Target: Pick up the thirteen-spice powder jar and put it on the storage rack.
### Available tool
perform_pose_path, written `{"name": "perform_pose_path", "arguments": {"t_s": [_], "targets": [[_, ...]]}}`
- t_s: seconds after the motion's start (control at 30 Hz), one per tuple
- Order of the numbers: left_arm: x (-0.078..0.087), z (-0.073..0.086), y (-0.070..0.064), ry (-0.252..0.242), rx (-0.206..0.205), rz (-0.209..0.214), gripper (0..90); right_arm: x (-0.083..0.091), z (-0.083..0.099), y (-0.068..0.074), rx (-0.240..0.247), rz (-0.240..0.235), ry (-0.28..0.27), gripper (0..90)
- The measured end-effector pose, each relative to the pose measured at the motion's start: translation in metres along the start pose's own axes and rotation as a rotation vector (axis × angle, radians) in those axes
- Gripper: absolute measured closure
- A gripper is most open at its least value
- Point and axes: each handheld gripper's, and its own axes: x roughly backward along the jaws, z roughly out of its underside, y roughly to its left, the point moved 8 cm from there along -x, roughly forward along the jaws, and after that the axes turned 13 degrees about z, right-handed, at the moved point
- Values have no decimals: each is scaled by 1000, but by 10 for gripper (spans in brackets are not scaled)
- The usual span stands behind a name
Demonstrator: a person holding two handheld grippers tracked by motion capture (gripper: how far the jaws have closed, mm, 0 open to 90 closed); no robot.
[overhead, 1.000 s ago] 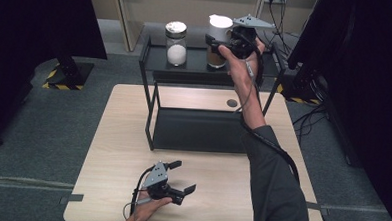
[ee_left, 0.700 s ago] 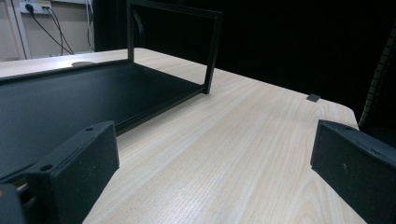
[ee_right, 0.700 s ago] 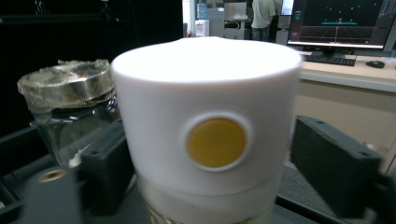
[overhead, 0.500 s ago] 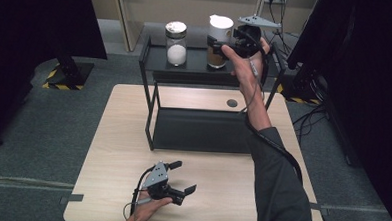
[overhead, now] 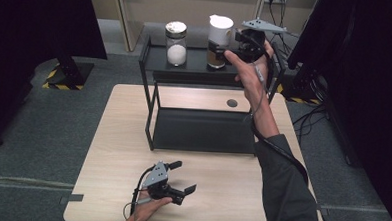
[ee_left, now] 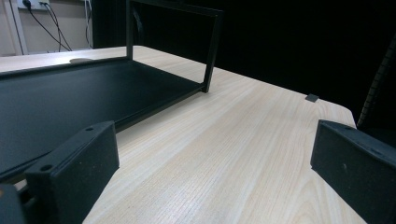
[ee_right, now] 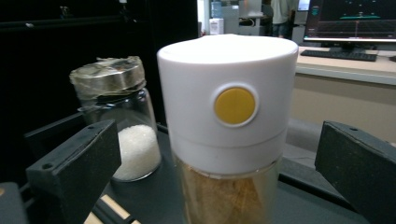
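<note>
My white-capped clear dispenser of brown powder [ee_right: 227, 135] stands on the black metal rack's top shelf [overhead: 196, 65], between my right tool's [overhead: 237, 42] spread jaws, untouched. My arm reaches high. My left tool [overhead: 181, 177] rests open on the pale wooden surface [overhead: 112, 157].

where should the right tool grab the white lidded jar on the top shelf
Grip the white-lidded jar across its wide white cap or just below, coming level from the side with the yellow button, as the open right tool is lined up now. The jar stands upright, round and straight-sided, and the salt jar beside it leaves a gap for one jaw.
</note>
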Motion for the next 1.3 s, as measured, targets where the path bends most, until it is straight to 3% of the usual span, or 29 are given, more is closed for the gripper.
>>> {"name": "perform_pose_path", "arguments": {"t_s": [0.4, 0.7, 1.3], "targets": [[0, 0, 0, -1, 1, -3, 5, 20, 15, 1, 0, -41, -34, 5], [0, 0, 0, -2, 3, -3, 5, 31, 29, 2, -27, -73, -62, 5], [0, 0, 0, -5, 3, -6, 5, 57, 62, 11, 18, -149, -73, 4]]}}
